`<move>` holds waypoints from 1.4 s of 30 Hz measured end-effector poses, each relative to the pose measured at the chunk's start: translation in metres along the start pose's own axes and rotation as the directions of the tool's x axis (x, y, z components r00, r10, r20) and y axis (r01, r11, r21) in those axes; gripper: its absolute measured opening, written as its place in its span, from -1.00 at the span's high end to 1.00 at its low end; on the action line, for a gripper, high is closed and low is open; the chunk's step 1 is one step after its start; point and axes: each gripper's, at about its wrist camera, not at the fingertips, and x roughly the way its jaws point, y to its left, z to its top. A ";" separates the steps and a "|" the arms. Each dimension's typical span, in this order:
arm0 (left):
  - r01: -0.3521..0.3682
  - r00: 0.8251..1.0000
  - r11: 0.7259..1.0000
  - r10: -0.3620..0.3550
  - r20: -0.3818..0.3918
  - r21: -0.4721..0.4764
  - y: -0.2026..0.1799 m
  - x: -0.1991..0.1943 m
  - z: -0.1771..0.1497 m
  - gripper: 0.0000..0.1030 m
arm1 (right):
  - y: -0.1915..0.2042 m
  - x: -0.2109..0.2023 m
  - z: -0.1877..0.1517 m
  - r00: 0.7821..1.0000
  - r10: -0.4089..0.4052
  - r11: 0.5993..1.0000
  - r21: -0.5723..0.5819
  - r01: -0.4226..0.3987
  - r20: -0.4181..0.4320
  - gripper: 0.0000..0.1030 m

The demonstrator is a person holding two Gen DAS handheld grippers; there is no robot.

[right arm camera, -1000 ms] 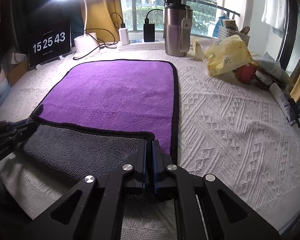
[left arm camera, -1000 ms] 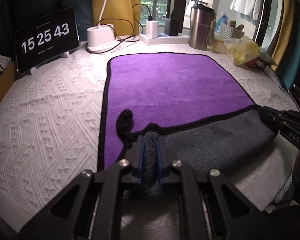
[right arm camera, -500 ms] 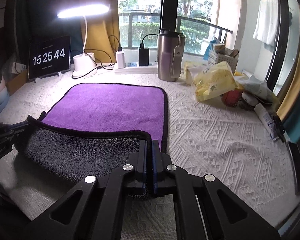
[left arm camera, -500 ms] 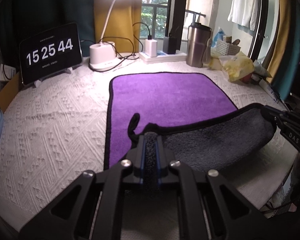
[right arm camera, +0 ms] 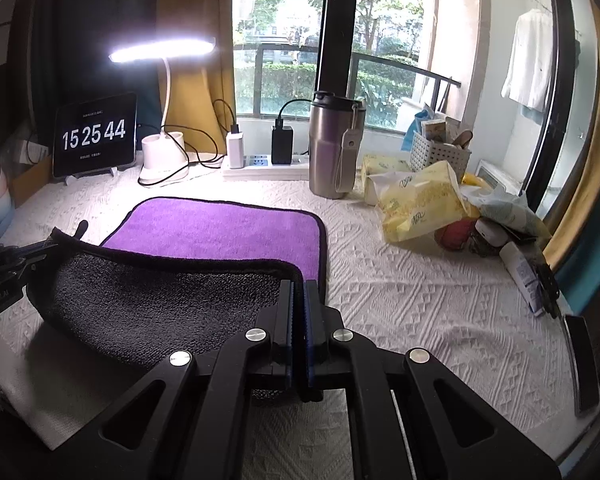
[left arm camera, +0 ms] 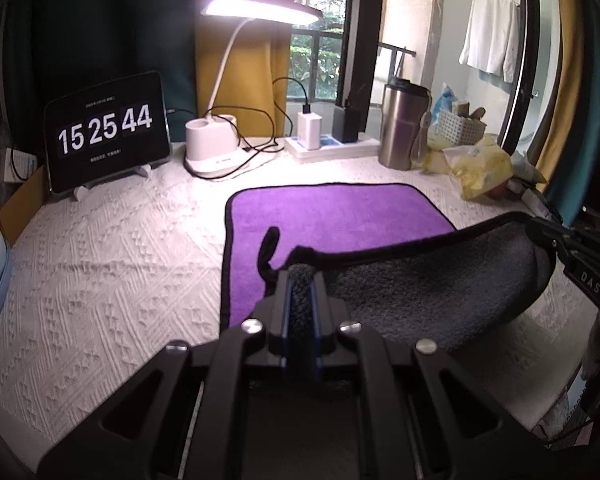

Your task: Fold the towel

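Observation:
A towel, purple on top and grey underneath, lies on a white textured cloth; it also shows in the right wrist view. Its near edge is lifted off the table, grey side facing me. My left gripper is shut on the near left corner. My right gripper is shut on the near right corner. Each gripper shows in the other's view, the right one and the left one.
At the back stand a tablet clock, a lit desk lamp, a power strip with chargers and a steel tumbler. Yellow bags, a basket and small items crowd the right side. A phone lies near the right edge.
Both grippers have risen and drawn the towel's near edge up and forward. More grey underside shows and less purple remains flat.

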 end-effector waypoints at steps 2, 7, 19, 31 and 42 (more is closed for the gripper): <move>-0.007 1.000 1.000 0.007 0.014 0.005 0.000 0.000 0.004 0.83 | -0.001 0.001 0.004 1.000 0.000 1.000 -0.001 0.000 0.009 0.90; -0.019 0.999 1.000 0.018 0.048 0.020 -0.003 0.000 0.017 0.83 | -0.004 0.005 0.012 1.000 -0.004 1.000 0.003 0.004 0.028 0.90; -0.025 0.997 1.000 0.024 0.080 0.016 0.004 0.013 0.043 0.83 | -0.008 0.016 0.029 0.998 0.003 1.000 0.002 -0.003 0.059 0.90; -0.001 0.995 1.000 -0.001 0.099 0.018 0.008 0.028 0.061 0.83 | -0.009 0.031 0.045 0.997 -0.015 1.000 -0.002 0.015 0.081 0.90; -0.016 0.992 0.999 0.009 0.128 0.052 0.010 0.051 0.078 0.83 | -0.011 0.053 0.062 0.994 -0.027 0.999 -0.019 0.029 0.106 0.90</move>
